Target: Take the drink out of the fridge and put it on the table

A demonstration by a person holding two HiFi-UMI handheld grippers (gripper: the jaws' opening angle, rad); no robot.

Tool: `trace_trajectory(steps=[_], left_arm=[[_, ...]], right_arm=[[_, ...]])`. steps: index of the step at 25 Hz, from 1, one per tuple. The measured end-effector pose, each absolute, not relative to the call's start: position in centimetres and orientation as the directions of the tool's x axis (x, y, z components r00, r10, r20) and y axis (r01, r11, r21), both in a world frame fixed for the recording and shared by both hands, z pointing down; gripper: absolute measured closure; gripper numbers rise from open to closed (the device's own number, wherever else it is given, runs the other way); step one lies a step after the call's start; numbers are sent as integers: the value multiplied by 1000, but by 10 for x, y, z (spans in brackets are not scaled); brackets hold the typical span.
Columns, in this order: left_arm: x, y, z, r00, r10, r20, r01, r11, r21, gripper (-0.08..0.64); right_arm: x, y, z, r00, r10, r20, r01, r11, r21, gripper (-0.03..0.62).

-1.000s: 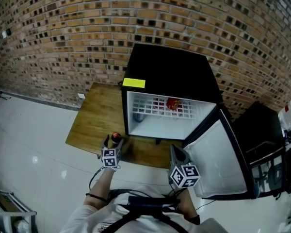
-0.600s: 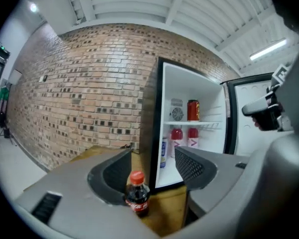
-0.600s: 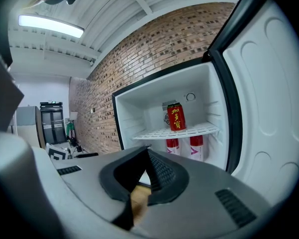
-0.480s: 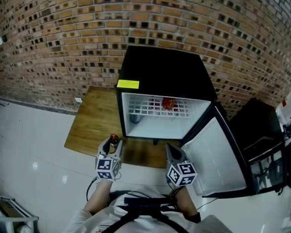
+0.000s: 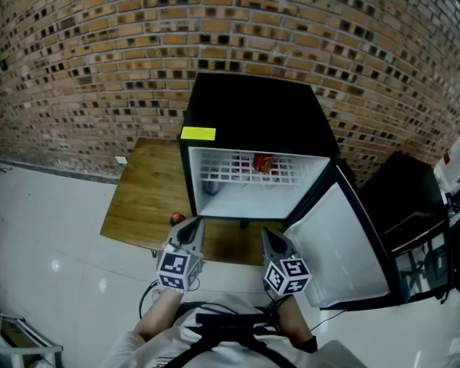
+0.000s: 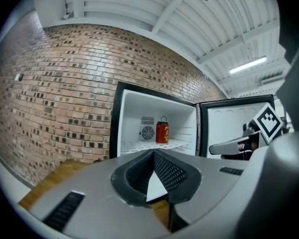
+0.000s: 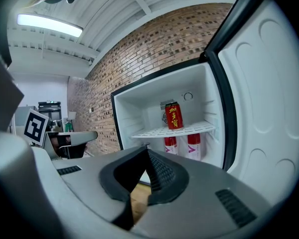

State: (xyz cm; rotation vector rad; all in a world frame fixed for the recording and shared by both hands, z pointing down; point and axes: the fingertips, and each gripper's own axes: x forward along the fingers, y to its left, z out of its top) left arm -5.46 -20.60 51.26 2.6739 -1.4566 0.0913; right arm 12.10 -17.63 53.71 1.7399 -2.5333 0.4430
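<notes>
A small drink bottle with a red cap (image 5: pixel 175 219) stands free on the wooden table (image 5: pixel 142 198), just left of my left gripper (image 5: pixel 192 228). That gripper is shut with nothing between its pads (image 6: pixel 153 156). My right gripper (image 5: pixel 269 238) hovers in front of the open black fridge (image 5: pixel 253 113), its jaws together and empty (image 7: pixel 145 153). A red can (image 5: pixel 262 162) stands on the white wire shelf inside the fridge (image 6: pixel 162 132) (image 7: pixel 174 116). Two red-and-white drinks (image 7: pixel 182 145) stand below that shelf.
The fridge door (image 5: pixel 345 244) hangs open to the right, beside my right gripper. A black stand (image 5: pixel 414 205) is further right. A brick wall (image 5: pixel 100 67) runs behind the table, and white tiled floor (image 5: pixel 46 236) lies to the left.
My left gripper was open around the bottle on the table. It has let go, drawn back to the right, and its jaws have shut empty. The right gripper barely moved.
</notes>
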Motion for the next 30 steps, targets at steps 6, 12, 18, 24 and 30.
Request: trace_trajectory(steps=[6,12,18,24,30], left_arm=[[-41,-201,527,542,-827,147,-840,-531,111,560],[-38,-198,538,552,-816,174,-832,-526,175,560],[-40,-198,533,546,-819,179,-837,-521,169,560],[-39,-197,534,544,-818,187,-838,-518,170,560],[-39,-197,535,544,-818,187,-838,-520,168,560]], right_arm=[[118,-174,534,-381,-904,193,-917,343,-206,581],[117,-173,532,-382,-902,200,-918,346,-192,581],[116,-173,531,-379,-903,202,-920,344,-190,581],[116,-172,532,-382,-902,204,-919,347,-187,581],[115,-172,533,-383,-899,211,-920,351,-175,581]])
